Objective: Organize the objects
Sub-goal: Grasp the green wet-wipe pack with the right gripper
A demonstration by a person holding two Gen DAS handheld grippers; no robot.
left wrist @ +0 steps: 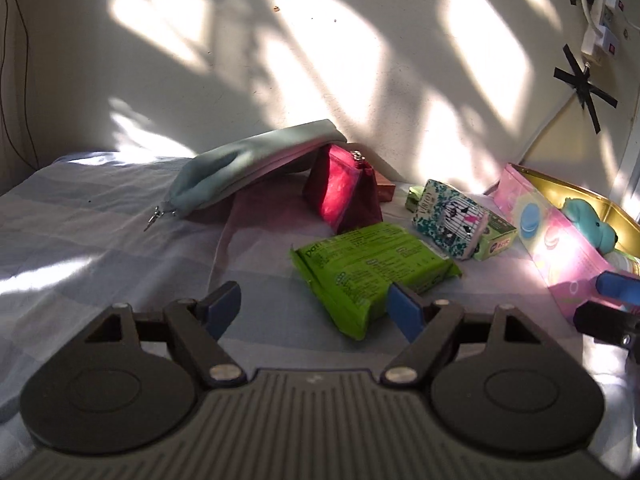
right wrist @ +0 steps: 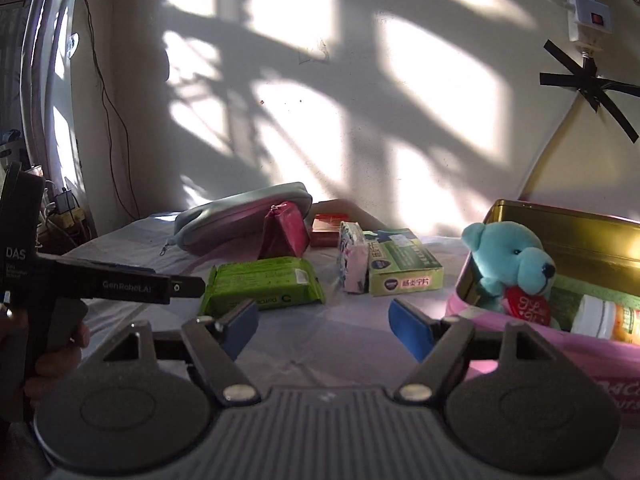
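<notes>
Both grippers tilt gently downward over the bed. The left gripper (left wrist: 314, 308) is open and empty, the green packet (left wrist: 372, 270) at its one o'clock. The right gripper (right wrist: 322, 326), open and empty, has the tin (right wrist: 568, 232) with the teddy bear (right wrist: 508, 264) at two o'clock

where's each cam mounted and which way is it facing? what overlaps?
Left wrist: on the left gripper, facing the wall across the bed sheet; own open jaws low in frame, right gripper's tip at right edge.
Right wrist: on the right gripper, same heading, set further right; own open jaws, plus the left gripper and a hand at left.
Shared: green packet, red pouch, teal bear in the pink tin.
</notes>
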